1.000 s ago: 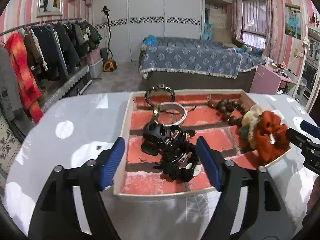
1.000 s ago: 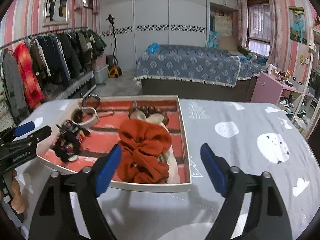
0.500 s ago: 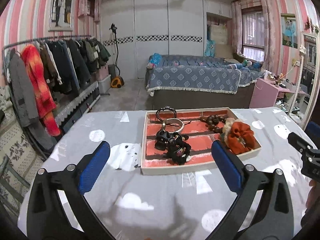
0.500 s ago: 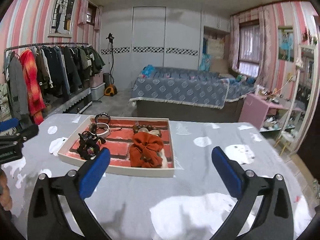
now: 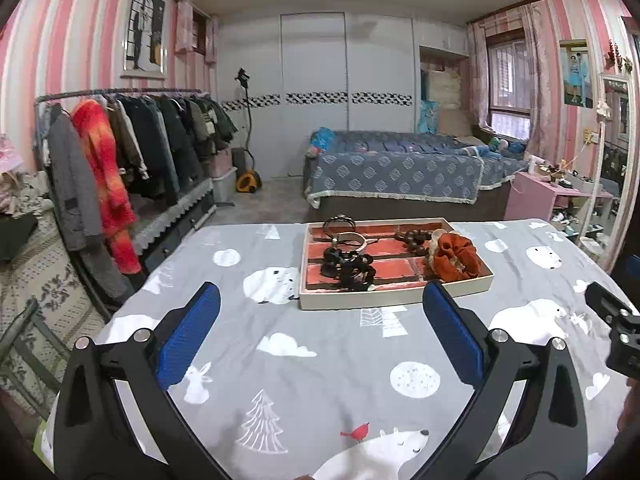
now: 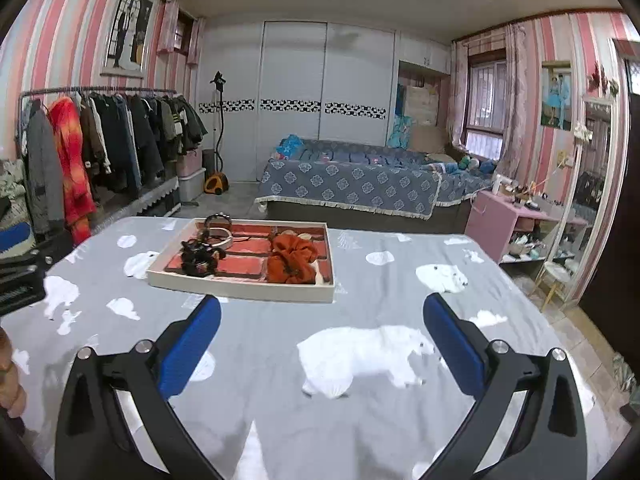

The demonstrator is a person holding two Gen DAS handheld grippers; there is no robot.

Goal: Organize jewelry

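While both tongs, left tongs [image 5: 320, 312] and right tongs [image 6: 322, 322], hang spread wide and hold nothing, the tray [image 5: 394, 297] sits well ahead on the desk [image 5: 320, 360], carrying an orange scrunchie [image 5: 454, 255], black hair clips [image 5: 350, 266], beads [image 5: 412, 236] and 2 bangles [image 5: 346, 231].

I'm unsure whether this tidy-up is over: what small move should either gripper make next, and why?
Probably just hold both grippers off. The left gripper and right gripper are open, empty and well short of the tray. The orange scrunchie, black hair ties, headbands and dark beads all lie inside it, nothing loose on the tablecloth.
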